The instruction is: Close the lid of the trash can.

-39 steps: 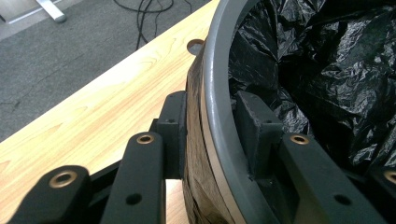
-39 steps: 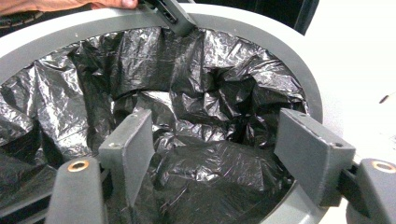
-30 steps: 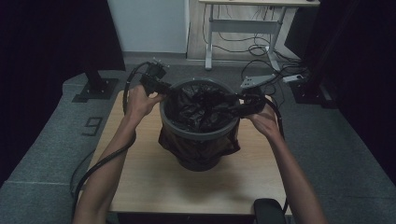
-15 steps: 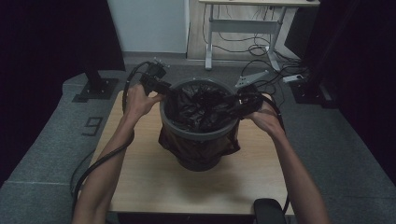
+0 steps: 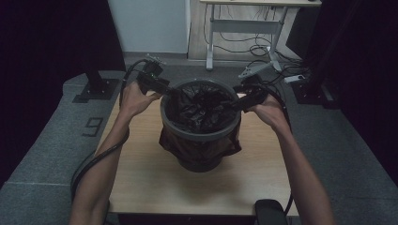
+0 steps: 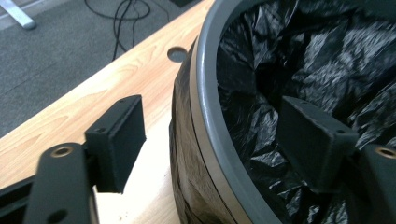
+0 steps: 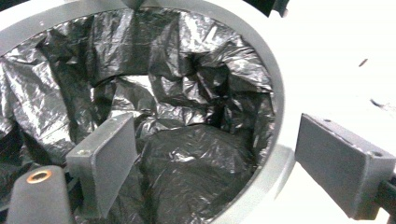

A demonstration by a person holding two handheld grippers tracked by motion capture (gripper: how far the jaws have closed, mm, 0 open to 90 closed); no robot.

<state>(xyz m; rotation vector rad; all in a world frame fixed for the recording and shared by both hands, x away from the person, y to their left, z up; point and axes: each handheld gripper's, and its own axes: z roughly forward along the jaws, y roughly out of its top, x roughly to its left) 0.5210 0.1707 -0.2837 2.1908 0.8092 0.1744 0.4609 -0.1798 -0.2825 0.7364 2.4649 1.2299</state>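
A grey round bin (image 5: 201, 137) stands in the middle of the wooden table (image 5: 141, 173), lined with a crumpled black bag (image 5: 199, 105) whose edge hangs down over the outside. My left gripper (image 5: 170, 90) is at the bin's left rim (image 6: 208, 93). Its jaws have just been opening and straddle the rim, one pad outside, one over the bag (image 6: 327, 56), neither pressing. My right gripper (image 5: 233, 104) is at the right rim (image 7: 276, 98). Its jaws have also just been opening and stand apart, one over the bag (image 7: 187, 154), one outside the bin.
A round hole (image 6: 176, 53) is in the tabletop behind the bin. A dark object (image 5: 270, 213) sits at the table's front right corner. Beyond the table are a desk frame (image 5: 244, 28), cables (image 5: 263, 51) on the floor and a black stand (image 5: 96, 84).
Both grippers stay at the bin's rim. The right hand has lifted slightly. The left hand has hardly moved.
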